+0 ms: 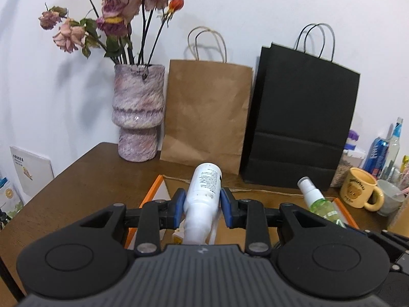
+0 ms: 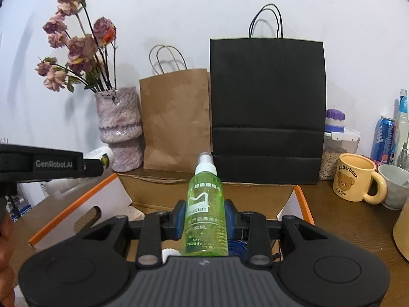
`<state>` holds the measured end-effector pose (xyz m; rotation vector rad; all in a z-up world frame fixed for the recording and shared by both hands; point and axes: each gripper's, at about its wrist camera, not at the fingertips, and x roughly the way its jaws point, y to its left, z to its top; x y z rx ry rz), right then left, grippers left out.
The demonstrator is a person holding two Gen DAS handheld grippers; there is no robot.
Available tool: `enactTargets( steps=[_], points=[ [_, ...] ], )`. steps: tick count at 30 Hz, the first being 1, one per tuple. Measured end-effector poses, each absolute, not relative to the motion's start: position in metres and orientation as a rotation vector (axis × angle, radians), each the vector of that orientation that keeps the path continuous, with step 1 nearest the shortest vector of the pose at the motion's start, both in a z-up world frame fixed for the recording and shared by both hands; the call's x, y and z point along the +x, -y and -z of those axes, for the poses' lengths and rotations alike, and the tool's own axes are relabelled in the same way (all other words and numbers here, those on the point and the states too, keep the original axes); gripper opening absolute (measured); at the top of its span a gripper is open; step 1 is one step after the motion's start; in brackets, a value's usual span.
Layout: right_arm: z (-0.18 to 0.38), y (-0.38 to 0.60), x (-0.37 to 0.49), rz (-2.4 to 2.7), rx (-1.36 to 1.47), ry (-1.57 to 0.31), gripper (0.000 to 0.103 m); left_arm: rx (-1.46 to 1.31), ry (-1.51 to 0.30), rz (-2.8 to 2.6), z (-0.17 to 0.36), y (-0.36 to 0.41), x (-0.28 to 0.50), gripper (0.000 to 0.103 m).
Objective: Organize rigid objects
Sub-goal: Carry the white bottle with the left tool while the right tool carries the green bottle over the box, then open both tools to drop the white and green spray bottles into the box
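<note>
My left gripper (image 1: 202, 200) is shut on a white bottle (image 1: 204, 192), whose base points away from me toward the brown paper bag. My right gripper (image 2: 205, 213) is shut on a green spray bottle (image 2: 205, 209) with a white nozzle on top; the same green spray bottle (image 1: 318, 200) shows at the right of the left wrist view. Both bottles hang over an open cardboard box with orange edges (image 2: 76, 199), whose orange rim (image 1: 150, 192) is also seen past the left fingers. The left gripper (image 2: 94, 166) enters the right wrist view from the left with the white bottle (image 2: 102, 156).
On the brown table stand a mottled pink vase of dried roses (image 1: 138, 112), a brown paper bag (image 1: 207, 117) and a black paper bag (image 1: 299, 128) against the wall. A yellow bear mug (image 2: 356, 180), a grey cup (image 2: 395, 189), a jar, a can and bottles crowd the right.
</note>
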<state>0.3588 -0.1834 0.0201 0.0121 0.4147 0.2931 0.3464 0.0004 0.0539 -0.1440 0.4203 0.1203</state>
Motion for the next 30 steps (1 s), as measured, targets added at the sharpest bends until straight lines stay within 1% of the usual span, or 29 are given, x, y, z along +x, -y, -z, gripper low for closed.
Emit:
enactTargets(
  steps=[2, 4, 5, 6, 7, 8, 9, 10, 12, 13, 30],
  points=[
    [-0.0168, 0.1835, 0.3634, -0.293, 0.008, -0.428, 0.030, -0.137, -0.435, -0.122, -0.0506, -0.0014, 0.3520, 0.031],
    [-0.0136, 0.1839, 0.3683, -0.296, 0.001, -0.451, 0.031, -0.122, -0.456, -0.123, -0.0490, -0.0015, 0.3564, 0.036],
    [-0.0118, 0.1842, 0.3699, -0.293, -0.003, -0.460, 0.032, -0.117, -0.458, -0.134, -0.0487, -0.0012, 0.3564, 0.059],
    [-0.0107, 0.1843, 0.3706, -0.286, -0.012, -0.461, 0.036, -0.111, -0.453, -0.149, -0.0491, -0.0015, 0.3558, 0.085],
    [-0.0106, 0.1846, 0.3705, -0.278, -0.018, -0.462, 0.056, -0.110, -0.443, -0.158, -0.0501, -0.0017, 0.3551, 0.093],
    [-0.0109, 0.1848, 0.3699, -0.268, -0.022, -0.458, 0.083, -0.109, -0.435, -0.166, -0.0511, -0.0024, 0.3541, 0.100],
    [-0.0115, 0.1851, 0.3687, -0.268, -0.025, -0.448, 0.092, -0.108, -0.430, -0.171, -0.0523, -0.0032, 0.3528, 0.100],
    [-0.0124, 0.1855, 0.3672, -0.269, -0.028, -0.438, 0.097, -0.111, -0.430, -0.171, -0.0533, -0.0040, 0.3523, 0.102],
    [-0.0140, 0.1863, 0.3661, -0.265, -0.027, -0.437, 0.099, -0.121, -0.432, -0.179, -0.0547, -0.0064, 0.3518, 0.103],
    [-0.0145, 0.1870, 0.3657, -0.262, -0.028, -0.435, 0.103, -0.120, -0.435, -0.183, -0.0552, -0.0071, 0.3518, 0.103],
    [-0.0179, 0.1895, 0.3632, -0.262, -0.037, -0.442, 0.103, -0.096, -0.440, -0.185, -0.0575, -0.0067, 0.3489, 0.103]
  ],
)
